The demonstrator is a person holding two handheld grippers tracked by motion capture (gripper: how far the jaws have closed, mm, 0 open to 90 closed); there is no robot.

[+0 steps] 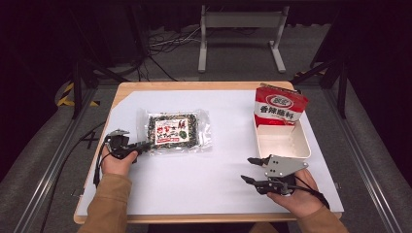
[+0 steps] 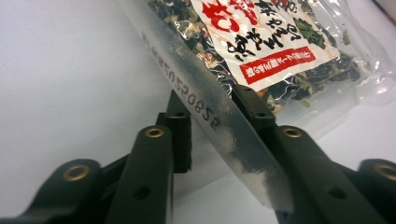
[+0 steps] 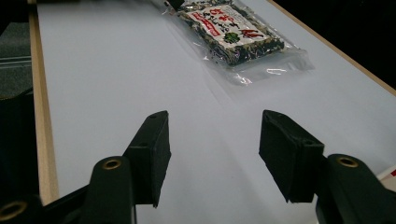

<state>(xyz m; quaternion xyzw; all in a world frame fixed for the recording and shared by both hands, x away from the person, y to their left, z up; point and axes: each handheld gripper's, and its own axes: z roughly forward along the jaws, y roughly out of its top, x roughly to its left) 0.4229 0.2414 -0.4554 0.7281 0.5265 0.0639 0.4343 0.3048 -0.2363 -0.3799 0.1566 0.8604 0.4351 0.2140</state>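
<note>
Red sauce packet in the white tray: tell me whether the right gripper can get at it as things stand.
Probably yes. The right gripper is open and holds nothing, the red packet stands upright at the tray's far end, and bare table lies between them.

We are seeing the clear plastic packet of dried greens (image 1: 176,131) lying left of centre on the white-topped wooden table (image 1: 204,179), its left sealed edge sitting between the left gripper (image 1: 144,145) jaws. The white rectangular tray (image 1: 283,141) is lying to the right, with the red-and-white seasoning pouch (image 1: 278,106) standing in its far end and the right gripper (image 1: 250,169) sitting just before it.
</note>
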